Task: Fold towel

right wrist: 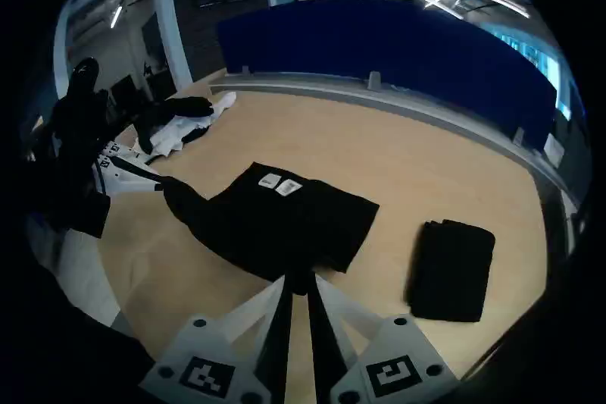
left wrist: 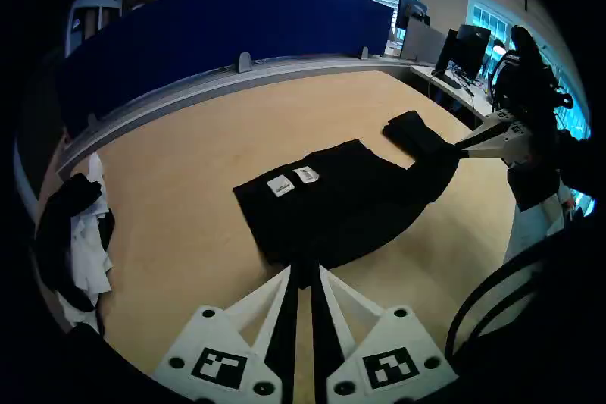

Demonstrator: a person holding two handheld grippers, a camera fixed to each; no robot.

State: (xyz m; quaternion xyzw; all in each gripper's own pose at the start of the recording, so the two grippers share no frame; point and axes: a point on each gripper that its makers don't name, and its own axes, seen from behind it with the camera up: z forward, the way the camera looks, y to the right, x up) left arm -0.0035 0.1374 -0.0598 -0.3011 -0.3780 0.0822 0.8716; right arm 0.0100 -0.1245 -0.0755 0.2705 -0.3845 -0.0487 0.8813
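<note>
A black towel [left wrist: 341, 207] with two white labels [left wrist: 292, 180] lies partly spread on the wooden table [left wrist: 182, 176]. My left gripper [left wrist: 304, 267] is shut on its near edge. At the right, my right gripper [left wrist: 459, 150] pinches another corner and holds it slightly raised. In the right gripper view the same towel [right wrist: 288, 222] lies ahead with my right gripper [right wrist: 299, 277] shut on its near edge. My left gripper [right wrist: 159, 184] grips the towel's left corner there.
A folded black towel [right wrist: 451, 267] lies on the table beside the spread one, also seen as a dark folded towel [left wrist: 409, 131]. A pile of white and black cloth [left wrist: 76, 245] sits at the table's end. A blue partition [left wrist: 227, 32] lines the far edge; monitors [left wrist: 462, 48] stand beyond.
</note>
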